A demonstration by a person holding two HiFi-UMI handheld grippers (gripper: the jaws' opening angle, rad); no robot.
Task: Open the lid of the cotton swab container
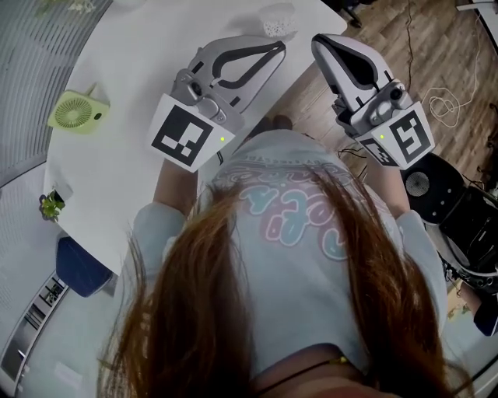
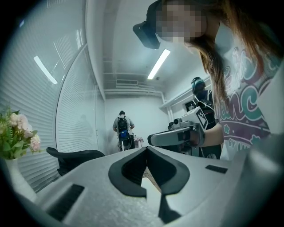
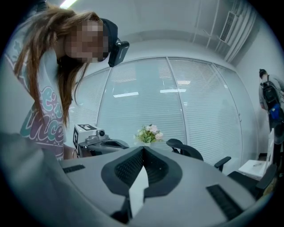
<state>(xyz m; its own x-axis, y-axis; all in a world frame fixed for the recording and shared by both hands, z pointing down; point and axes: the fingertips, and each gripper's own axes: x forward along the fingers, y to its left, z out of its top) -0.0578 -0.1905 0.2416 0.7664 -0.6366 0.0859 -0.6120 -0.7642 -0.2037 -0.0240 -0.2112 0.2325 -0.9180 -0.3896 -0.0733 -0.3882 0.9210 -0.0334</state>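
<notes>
Cotton swab container (image 1: 278,21): small, translucent, on smooth white table (image 1: 140,47).

Light's bright, cool and pretty even all round. A long ceiling strip (image 2: 158,64) glows overhead in the left gripper view, and the right gripper view catches pale streaks reflected on the blinds (image 3: 177,102). From the head view the white tabletop (image 1: 132,78) is nearly blown out, with barely any shadow on it. Both gripper views are heavy fisheye: straight lines bow and the corners go black. My own jaws sit so near the lens they're soft grey. My hair (image 1: 194,319) is a smeary blur up close, while my left gripper (image 1: 274,50) looks sharp.
</notes>
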